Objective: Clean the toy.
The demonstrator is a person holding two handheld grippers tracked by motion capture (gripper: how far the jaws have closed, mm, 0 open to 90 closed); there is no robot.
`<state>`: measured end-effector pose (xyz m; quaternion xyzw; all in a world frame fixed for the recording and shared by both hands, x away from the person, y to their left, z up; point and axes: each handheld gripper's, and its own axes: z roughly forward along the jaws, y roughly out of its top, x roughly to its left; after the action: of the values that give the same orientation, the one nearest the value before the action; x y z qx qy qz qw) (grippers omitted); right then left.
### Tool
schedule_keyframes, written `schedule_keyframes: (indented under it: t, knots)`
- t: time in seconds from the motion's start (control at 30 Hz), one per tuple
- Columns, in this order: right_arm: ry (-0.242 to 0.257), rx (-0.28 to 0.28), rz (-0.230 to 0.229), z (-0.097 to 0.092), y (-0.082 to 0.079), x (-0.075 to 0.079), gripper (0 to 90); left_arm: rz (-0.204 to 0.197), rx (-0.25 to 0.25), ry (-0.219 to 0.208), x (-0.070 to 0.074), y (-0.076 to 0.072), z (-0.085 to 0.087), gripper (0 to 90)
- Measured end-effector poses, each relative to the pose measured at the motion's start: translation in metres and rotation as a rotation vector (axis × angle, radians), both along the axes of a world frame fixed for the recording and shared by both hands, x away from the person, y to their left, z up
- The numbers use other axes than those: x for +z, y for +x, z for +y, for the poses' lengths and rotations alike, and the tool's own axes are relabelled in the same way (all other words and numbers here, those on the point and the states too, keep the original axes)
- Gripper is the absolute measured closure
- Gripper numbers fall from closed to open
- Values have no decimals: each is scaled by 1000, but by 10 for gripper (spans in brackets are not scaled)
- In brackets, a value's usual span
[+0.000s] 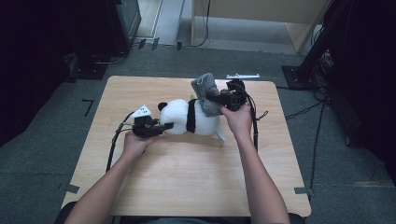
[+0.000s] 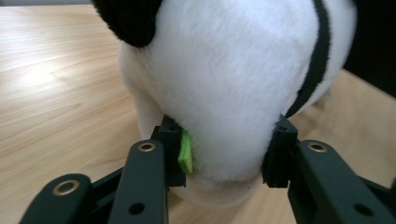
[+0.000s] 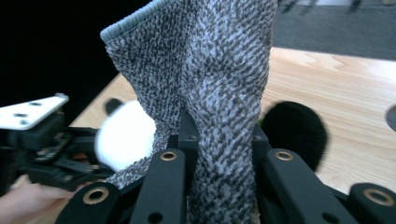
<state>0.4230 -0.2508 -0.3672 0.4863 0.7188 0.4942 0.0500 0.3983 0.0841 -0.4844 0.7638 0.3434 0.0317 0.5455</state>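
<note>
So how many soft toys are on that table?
1: a panda lying mid-table, its head between the left fingers. The grey piece in the right gripper looks like cloth.

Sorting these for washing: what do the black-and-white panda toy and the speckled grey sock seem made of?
Black-and-white panda toy: likely soft plush, its short fuzzy pile dented between the left gripper jaws. Speckled grey sock: seemingly knitted yarn, with a ribbed edge.

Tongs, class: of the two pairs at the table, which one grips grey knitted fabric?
The right tongs, clamped on the grey knitted fabric. The left tongs instead squeeze the white plush panda.
</note>
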Motion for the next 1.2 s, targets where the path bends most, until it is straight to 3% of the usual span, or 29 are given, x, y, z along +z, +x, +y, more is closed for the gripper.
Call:
schedule_keyframes:
  t: [0.07,0.13,0.2,0.3,0.37,0.43,0.57,0.73,0.8,0.87,1.07,1.2]
  knots:
    - [7,19,-21,2,-8,10,769,12,-22,-9,6,-6,-3,619]
    - [11,40,-44,6,-17,19,769,26,-30,8,12,-17,-7,617]
    - [16,68,-49,12,-27,25,769,64,-8,22,15,-28,-11,609]
    - [10,112,-47,26,-37,24,766,124,29,-6,12,-39,-9,595]
    - [9,150,-33,38,-42,19,765,83,33,56,10,-45,-10,563]
    - [1,185,-13,52,-44,13,765,53,33,78,7,-48,-10,545]
    - [-8,239,24,82,-45,-2,766,53,40,73,0,-44,-9,521]
    - [-16,254,65,107,-41,-21,765,78,52,54,-3,-41,-7,494]
    - [-42,250,88,112,-38,-30,763,69,59,72,-3,-41,-8,488]
    - [-28,246,94,113,-36,-36,761,72,62,73,-4,-40,-7,479]
    - [-93,236,46,109,-33,-40,754,99,76,69,-5,-36,-9,478]
    - [-100,229,50,104,-32,-40,754,96,74,80,-4,-36,-10,484]
